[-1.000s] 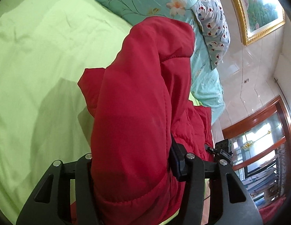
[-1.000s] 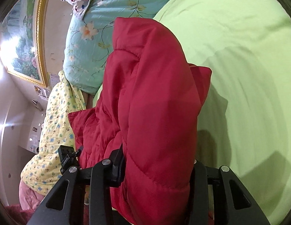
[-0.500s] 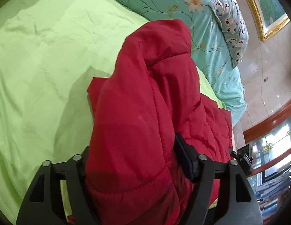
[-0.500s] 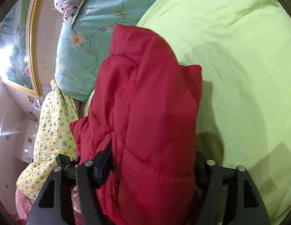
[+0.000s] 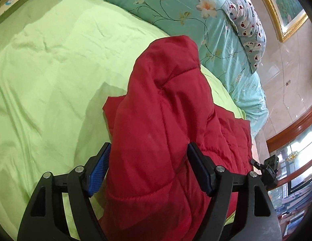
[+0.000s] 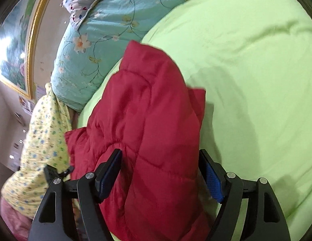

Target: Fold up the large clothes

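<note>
- Two black two-finger grippers stand at the near edge of a bed, each with a fold of a padded red quilted jacket running between its fingers.
- Left gripper: its jaws have just been opening; the blue pads stand apart, the left pad clear of the fabric and the right one at the cloth's edge, not pressing.
- Right gripper: its jaws have likewise just been opening; both blue pads sit off the jacket, with a visible gap on either side.
- Jacket lies bunched on a light green bed sheet, a thick fold humped up lengthwise and flatter red layers spread beneath it.
- Behind it lies a turquoise floral quilt, with a white spotted pillow on top.
- Right view shows a yellow flowered sleeve beside the jacket's left edge.
- Gold-framed painting hangs on the wall beyond.
</note>
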{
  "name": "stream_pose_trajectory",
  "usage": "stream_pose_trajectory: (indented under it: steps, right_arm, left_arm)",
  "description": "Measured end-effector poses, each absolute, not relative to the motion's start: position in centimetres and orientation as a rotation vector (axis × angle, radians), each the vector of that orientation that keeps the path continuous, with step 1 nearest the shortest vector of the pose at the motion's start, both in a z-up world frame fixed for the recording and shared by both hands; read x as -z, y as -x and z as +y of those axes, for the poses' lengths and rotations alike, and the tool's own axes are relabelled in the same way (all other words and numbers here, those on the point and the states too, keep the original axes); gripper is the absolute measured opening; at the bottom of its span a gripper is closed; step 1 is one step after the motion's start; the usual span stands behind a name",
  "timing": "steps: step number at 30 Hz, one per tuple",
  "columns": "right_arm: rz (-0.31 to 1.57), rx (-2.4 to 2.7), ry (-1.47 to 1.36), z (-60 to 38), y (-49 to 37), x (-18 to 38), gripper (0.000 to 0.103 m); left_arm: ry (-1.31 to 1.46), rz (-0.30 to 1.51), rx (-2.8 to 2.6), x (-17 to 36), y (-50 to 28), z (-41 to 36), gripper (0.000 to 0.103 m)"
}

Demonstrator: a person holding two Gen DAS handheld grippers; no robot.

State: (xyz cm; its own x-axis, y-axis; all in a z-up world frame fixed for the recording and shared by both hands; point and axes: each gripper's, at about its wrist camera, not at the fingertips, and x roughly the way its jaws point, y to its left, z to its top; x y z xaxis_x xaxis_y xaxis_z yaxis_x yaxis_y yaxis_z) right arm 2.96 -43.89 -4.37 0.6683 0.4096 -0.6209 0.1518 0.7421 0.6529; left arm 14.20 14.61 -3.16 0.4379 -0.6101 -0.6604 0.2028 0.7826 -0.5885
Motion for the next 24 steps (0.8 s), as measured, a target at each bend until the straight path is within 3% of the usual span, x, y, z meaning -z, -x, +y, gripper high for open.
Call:
stream_pose_trajectory:
  steps: [10, 11, 12, 13, 15, 18, 24]
  right_arm:
    - [0.805, -0.162, -0.676, -45.0, -7.5, 3.4, 0.079]
    - [0.807, -0.173, -0.659, -44.5, -7.8, 3.5, 0.071]
    - [0.812, -0.167, -0.641, -44.2, -7.9, 3.6, 0.054]
    - [0.817, -0.153, -0.621, -43.9, -8.0, 3.6, 0.045]
    - [0.807, -0.136, -0.594, -43.4, -7.6, 3.2, 0.03]
    - [0.762, -0.121, -0.572, -43.1, -6.6, 1.9, 0.02]
    - [0.662, -0.061, -0.49, -42.1, -5.7, -0.8, 0.014]
  left_arm:
    - [0.465, 1.006, 0.536, 2.7, -16.8, 13.5, 0.076]
    - [0.461, 1.009, 0.527, 2.8, -17.0, 13.3, 0.076]
    - [0.452, 1.006, 0.522, 2.8, -17.0, 13.2, 0.075]
    - [0.433, 0.996, 0.516, 2.7, -16.9, 13.0, 0.074]
    - [0.386, 0.97, 0.501, 2.3, -16.4, 12.6, 0.049]
    - [0.324, 0.926, 0.488, 1.2, -15.7, 12.1, 0.031]
    - [0.239, 0.799, 0.465, -1.6, -15.0, 10.4, 0.025]
